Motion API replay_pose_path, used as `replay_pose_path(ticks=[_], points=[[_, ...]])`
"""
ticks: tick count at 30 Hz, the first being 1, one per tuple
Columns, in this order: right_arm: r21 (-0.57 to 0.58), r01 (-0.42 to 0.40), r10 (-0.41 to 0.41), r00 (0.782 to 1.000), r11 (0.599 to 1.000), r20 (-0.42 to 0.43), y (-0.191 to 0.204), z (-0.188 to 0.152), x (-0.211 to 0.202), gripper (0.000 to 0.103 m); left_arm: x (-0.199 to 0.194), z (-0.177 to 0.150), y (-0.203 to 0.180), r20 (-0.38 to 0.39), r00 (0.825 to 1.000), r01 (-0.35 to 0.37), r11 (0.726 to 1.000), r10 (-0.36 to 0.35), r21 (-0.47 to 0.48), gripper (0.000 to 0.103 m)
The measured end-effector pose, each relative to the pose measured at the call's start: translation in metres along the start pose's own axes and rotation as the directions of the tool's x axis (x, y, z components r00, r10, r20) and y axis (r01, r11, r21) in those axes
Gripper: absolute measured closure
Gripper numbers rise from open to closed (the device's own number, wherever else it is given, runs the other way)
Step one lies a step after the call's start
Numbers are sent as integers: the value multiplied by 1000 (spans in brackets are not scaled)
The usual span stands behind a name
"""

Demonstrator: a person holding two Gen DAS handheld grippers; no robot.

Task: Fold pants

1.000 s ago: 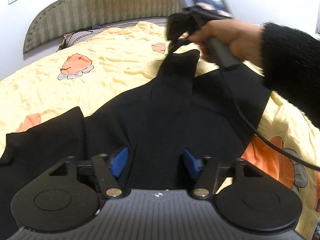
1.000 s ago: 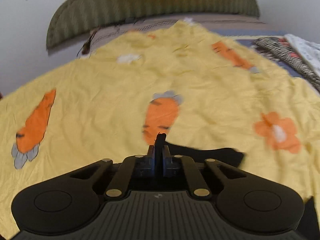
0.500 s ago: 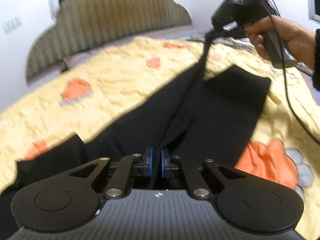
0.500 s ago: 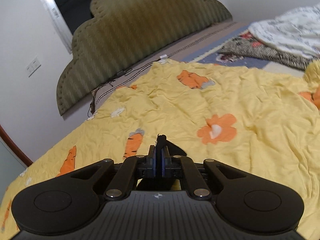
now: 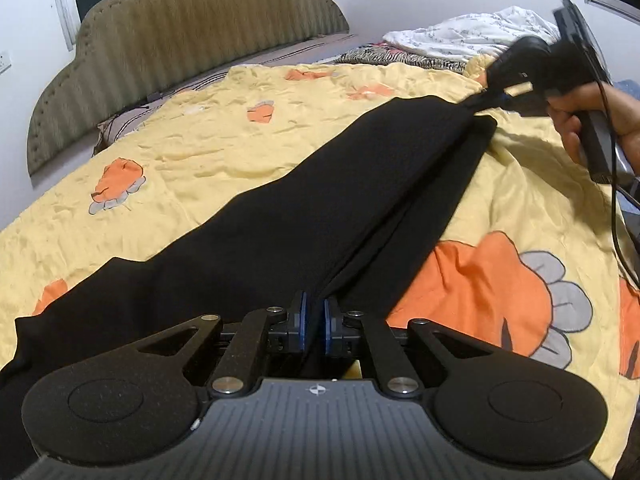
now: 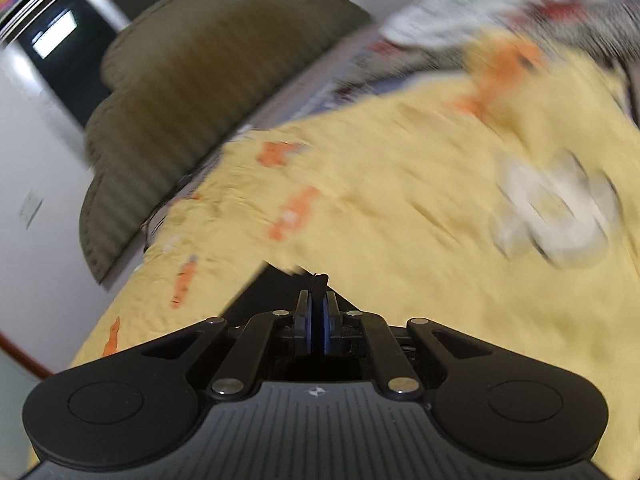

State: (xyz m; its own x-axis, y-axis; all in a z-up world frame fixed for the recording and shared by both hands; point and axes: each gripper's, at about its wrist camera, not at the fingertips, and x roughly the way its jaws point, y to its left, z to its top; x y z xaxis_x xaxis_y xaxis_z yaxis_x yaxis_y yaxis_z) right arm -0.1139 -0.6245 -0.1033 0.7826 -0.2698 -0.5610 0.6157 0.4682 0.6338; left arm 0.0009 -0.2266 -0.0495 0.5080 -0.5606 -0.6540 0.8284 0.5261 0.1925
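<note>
Left gripper [image 5: 314,326] is pinching the black pants [image 5: 320,184]; at 2 o'clock, right gripper [image 5: 496,96] is clamping their far end.

The left wrist view sits low behind the left tool [image 5: 314,326], looking along the pants [image 5: 320,208] toward the right tool [image 5: 500,92] at the far end. The right wrist view, tilted and blurred, looks over its own tool [image 6: 318,326]. Both share the yellow bed cover [image 5: 208,152] and headboard [image 5: 184,40].
</note>
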Motion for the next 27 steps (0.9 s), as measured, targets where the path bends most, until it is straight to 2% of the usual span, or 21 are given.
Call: replay_pose_path(ticks=[3,6,7,9,10,11,12,13,14,15,16,17,18,19,20,21,22,23,25,27], points=[[9,6,-6,1000,1000,26,-12,-9,-14,97,-4,1,4,14,1000,8,1000,-9,7,93],[2,32,-32,999,999,29,-17,-12,-19,97,5,-1,4,-15,1000,13,1000,-13,-4,90],[-19,41,-41,999,999,10,-18,-13,-15,97,9,-2,4,-32,999,9,1000,-9,-11,79],[-56,79,-81,996,995,-29,-17,-14,-11,92,6,-3,2,-44,999,8,1000,-9,-21,74],[-73,102,-103,994,992,-19,-14,-14,-13,90,3,-3,3,-54,999,2,1000,-3,-23,63],[-89,147,-146,989,985,19,-9,-12,-19,84,-2,-2,5,-60,998,-4,1000,3,-24,52],[-104,214,-206,975,971,83,-4,-12,-28,80,-9,-2,9,-60,998,4,1000,-6,-25,47],[-132,292,-268,948,947,172,6,-12,-38,80,-16,-3,14,-56,998,22,999,-24,-35,37],[-196,334,-282,926,922,249,21,-14,-45,77,-24,-4,23,-49,998,42,997,-45,-59,30],[-304,312,-229,933,900,279,38,-15,-47,77,-30,-5,31,-43,997,57,995,-61,-83,30],[-399,243,-158,959,884,234,53,-16,-43,77,-35,-6,41,-37,997,66,992,-71,-111,30],[-492,128,-80,990,861,118,71,-17,-32,75,-38,-6,51,-36,997,63,988,-69,-139,30],[-541,7,-14,1000,841,-10,86,-21,-20,74,-40,-5,63,-39,998,50,983,-58,-175,30],[-568,-110,41,990,815,-132,100,-28,-8,74,-40,-5,77,-44,998,31,977,-41,-212,30],[-600,-211,77,967,772,-241,116,-39,4,74,-40,-6,89,-49,999,9,970,-22,-244,30],[-653,-282,85,945,703,-317,133,-54,13,74,-39,-6,103,-63,998,-22,961,5,-275,31],[-722,-307,70,938,620,-339,150,-71,18,74,-38,-7,114,-83,996,-52,953,29,-300,31],[-794,-308,49,941,524,-334,164,-86,22,74,-36,-7,126,-105,993,-75,944,43,-320,31],[-887,-313,37,947,341,-320,184,-109,31,74,-36,-6,147,-126,991,-81,941,41,-329,31],[-902,-372,66,928,218,-367,194,-116,41,74,-38,-3,164,-118,993,-66,947,30,-314,30]])
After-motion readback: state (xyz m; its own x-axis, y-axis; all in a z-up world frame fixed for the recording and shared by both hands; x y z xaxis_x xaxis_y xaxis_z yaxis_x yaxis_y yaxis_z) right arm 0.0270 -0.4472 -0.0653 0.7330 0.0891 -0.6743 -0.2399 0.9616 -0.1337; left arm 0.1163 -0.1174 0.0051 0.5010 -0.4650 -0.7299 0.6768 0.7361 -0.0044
